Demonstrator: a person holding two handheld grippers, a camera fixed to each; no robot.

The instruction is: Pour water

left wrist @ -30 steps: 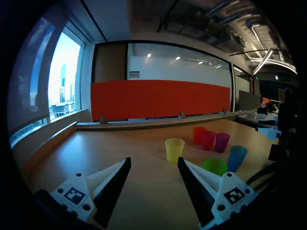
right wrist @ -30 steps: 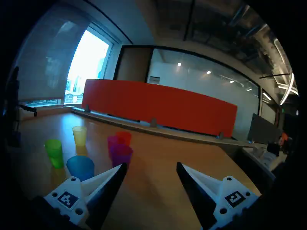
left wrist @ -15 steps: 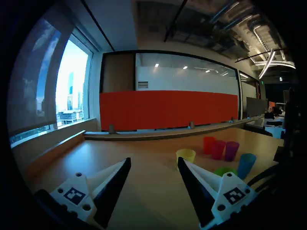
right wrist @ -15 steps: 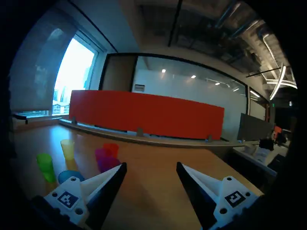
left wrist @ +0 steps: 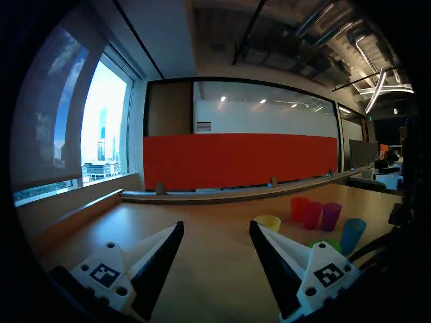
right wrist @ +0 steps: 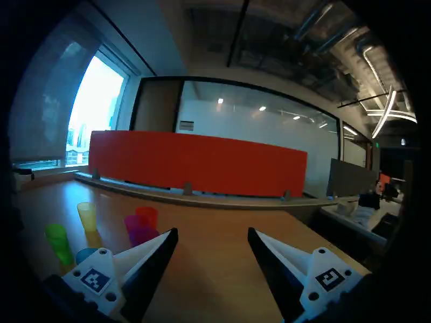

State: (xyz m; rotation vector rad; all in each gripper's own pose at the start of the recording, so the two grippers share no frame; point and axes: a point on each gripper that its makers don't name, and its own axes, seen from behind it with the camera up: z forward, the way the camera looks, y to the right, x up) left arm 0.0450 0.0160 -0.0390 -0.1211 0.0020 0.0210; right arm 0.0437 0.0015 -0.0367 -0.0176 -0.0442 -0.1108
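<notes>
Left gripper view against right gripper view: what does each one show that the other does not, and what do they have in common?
Left gripper view: the left gripper, open, the blue cup in full, and black cables at the right edge. Right gripper view: the right gripper, open, and the green cup in full. Both: the yellow cup among the other cups, the table, the orange panel and the window.

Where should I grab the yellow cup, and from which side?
Grip the yellow cup across its side wall, just below the rim, coming in level from the near side. It stands upright and open, apart from the green cup, leaving room on both sides.
</notes>
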